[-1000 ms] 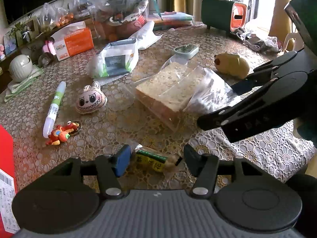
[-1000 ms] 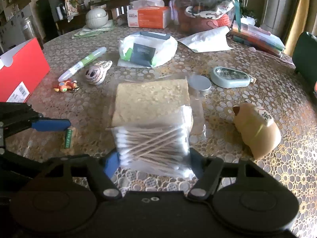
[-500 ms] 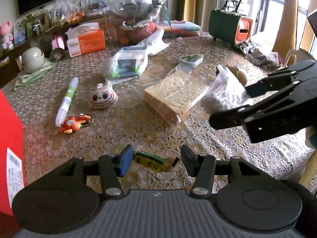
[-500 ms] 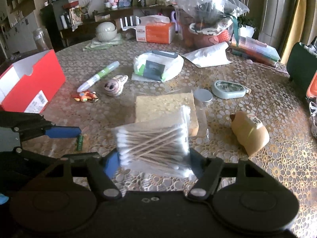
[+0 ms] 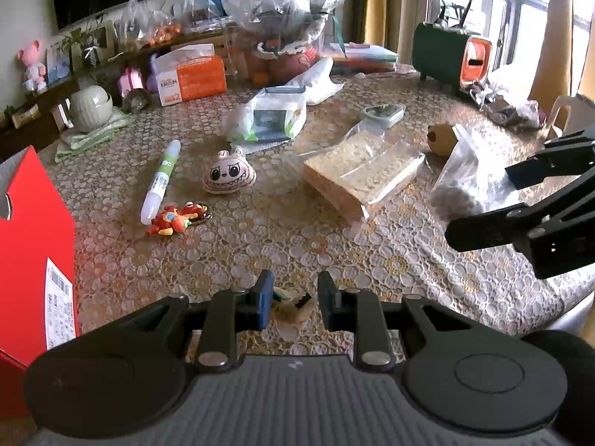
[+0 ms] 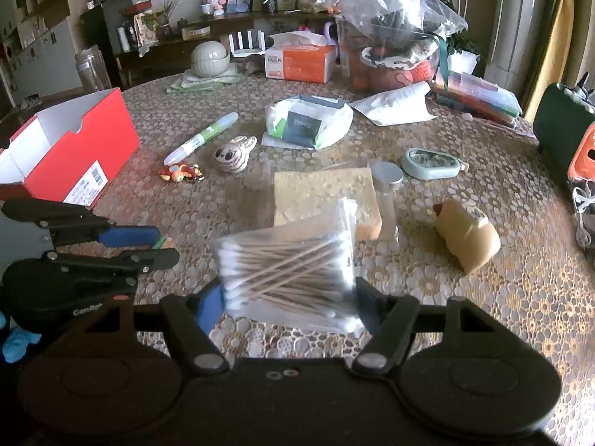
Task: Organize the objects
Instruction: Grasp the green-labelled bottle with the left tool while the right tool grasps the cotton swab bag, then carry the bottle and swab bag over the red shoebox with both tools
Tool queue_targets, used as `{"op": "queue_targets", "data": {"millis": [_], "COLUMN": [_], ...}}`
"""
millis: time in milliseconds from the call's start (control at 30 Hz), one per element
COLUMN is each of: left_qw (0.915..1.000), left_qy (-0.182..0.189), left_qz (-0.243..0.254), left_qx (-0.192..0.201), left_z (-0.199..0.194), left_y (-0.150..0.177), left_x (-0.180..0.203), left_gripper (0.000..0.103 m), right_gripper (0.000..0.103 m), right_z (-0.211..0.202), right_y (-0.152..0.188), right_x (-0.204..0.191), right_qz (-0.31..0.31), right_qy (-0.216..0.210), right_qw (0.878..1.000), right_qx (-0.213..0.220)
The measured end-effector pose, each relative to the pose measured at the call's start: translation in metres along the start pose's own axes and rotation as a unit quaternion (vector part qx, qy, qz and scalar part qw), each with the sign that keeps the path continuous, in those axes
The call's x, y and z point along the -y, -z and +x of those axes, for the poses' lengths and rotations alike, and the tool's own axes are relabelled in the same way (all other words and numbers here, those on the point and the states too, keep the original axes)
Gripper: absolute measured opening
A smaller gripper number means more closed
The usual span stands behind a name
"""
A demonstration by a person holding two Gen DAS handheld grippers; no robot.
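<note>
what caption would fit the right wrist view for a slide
Right gripper lifts a bag of cotton swabs above the lace-covered table, red box waiting at left.

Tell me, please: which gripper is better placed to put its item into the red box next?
Left, probably. The left gripper, closing on a small packet, is right beside the red box.

Lace-covered table; lying on it: red box, marker, sponge, tissue box, tin.
</note>
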State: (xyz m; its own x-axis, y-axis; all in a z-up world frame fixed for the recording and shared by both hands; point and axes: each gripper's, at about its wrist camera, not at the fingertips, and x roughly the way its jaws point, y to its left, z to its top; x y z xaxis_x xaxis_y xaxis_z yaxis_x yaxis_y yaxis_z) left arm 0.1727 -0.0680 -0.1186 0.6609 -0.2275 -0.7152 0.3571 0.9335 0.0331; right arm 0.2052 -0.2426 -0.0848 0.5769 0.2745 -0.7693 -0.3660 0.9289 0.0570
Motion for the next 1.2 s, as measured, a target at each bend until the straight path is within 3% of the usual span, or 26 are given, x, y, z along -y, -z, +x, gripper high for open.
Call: {"op": "queue_targets", "data": {"millis": [133,200,333,567,633,700,800,967,1200], "left_qw": [0.9997,0.9986,0.9971,0.9968,0.9965,0.9965,0.9957,0.9949,0.9934], "left_qy": [-0.012,-0.025,-0.026,-0.029,-0.025,-0.03,-0.034,-0.048,-0.037], "left_qz": [-0.018,-0.039,-0.061,-0.063,-0.066,-0.065,-0.072,-0.081,-0.107], "left_qx": [-0.014,-0.027,-0.038,-0.041,-0.044,-0.044,-0.046,-0.037,-0.014], "left_z": [-0.002,0.0,0.002,0.008,0.011,0.013,0.011,0.004,-0.028], "left_y": [0.006,0.014,0.026,0.017,0.014,0.013,0.013,0.014,0.006], "left_x": [-0.002,-0.008,-0.018,-0.012,-0.011,-0.01,-0.013,-0.019,-0.033], "left_gripper": [0.033,0.046,0.046,0.046,0.044,0.032,0.022,0.021,0.021], "right_gripper": [0.071,0.071,0.071,0.071,0.071,0.071,0.071,0.071,0.071], "right_z": [0.0,0.0,0.002,0.002,0.002,0.003,0.004,0.002,-0.007], "right_y": [0.002,0.002,0.005,0.007,0.007,0.008,0.009,0.007,-0.006], "right_x": [0.0,0.0,-0.001,-0.001,-0.001,-0.002,-0.004,-0.01,-0.028], "right_qz": [0.002,0.003,0.003,0.006,0.006,0.006,0.005,0.004,-0.009], "right_qy": [-0.004,-0.007,-0.014,-0.019,-0.019,-0.019,-0.021,-0.021,-0.018], "right_qw": [1.0,1.0,1.0,1.0,1.0,1.0,1.0,1.0,1.0], "right_qx": [-0.002,-0.001,-0.003,-0.005,-0.006,-0.009,-0.013,-0.017,-0.02]}}
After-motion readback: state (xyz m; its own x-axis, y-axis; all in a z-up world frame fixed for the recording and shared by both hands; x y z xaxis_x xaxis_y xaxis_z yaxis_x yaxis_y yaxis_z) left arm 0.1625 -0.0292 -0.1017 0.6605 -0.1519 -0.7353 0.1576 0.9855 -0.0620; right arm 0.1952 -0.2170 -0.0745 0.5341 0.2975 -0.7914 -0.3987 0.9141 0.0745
